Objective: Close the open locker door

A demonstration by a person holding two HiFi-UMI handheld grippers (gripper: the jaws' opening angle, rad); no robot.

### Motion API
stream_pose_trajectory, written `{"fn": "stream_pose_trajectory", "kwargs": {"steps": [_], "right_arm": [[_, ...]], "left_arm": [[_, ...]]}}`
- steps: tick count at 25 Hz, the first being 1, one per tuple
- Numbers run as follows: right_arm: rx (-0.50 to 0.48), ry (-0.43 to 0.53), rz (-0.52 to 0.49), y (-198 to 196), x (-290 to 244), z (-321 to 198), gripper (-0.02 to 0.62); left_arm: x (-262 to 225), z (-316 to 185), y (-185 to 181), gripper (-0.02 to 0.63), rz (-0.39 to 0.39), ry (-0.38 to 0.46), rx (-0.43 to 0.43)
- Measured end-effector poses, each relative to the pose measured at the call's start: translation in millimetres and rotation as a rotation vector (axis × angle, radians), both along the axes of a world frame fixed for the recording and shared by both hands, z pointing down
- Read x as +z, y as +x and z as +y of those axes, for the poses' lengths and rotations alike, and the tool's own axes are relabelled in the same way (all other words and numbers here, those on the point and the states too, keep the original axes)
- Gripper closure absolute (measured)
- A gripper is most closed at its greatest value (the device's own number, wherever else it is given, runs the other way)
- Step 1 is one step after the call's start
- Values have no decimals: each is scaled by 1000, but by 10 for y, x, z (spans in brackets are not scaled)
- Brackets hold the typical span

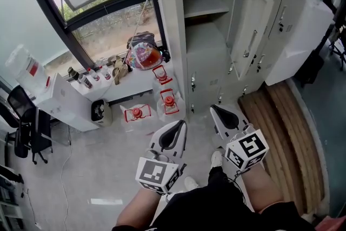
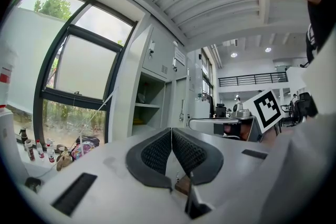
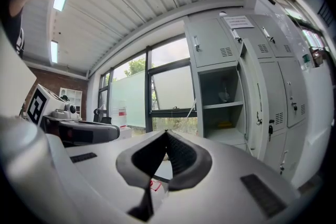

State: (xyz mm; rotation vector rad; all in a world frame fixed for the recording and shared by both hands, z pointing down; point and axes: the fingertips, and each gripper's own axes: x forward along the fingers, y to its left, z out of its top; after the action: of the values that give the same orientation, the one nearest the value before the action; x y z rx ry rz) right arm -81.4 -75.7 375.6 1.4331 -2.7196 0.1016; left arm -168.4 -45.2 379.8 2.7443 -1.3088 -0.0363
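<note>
My left tongs are clenched on nothing; in the left gripper view the ribbed pads meet along one seam. My right tongs are just as empty and clenched, their pads pressed tip to tip. Both are held level, side by side, apart from each other, aimed at the grey locker ahead and touching none of it.

The locker door stands wide open, hinged on the right edge of its opening in the leftmost column and swung out towards me, well apart from both tongs (the right pair is the nearer). Behind it the compartment shows one shelf.

Left of the locker, a colourful bag sits at the right end of the window sill. Clear jugs with red tops stand on the floor near the locker's foot. Wooden planks lie along the floor's right side.
</note>
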Motion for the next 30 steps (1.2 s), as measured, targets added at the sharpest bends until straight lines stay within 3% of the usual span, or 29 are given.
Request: {"fn": "stream_pose_trajectory", "kwargs": {"steps": [10,30], "right_arm": [[41,-5,-3,269,0,-331,543],[189,20,5,1379,-161,-1109,541]], "left_arm": [[-70,-240,198,588,-1,4,23],[-31,-802,976,588,-10,-11,83]]}}
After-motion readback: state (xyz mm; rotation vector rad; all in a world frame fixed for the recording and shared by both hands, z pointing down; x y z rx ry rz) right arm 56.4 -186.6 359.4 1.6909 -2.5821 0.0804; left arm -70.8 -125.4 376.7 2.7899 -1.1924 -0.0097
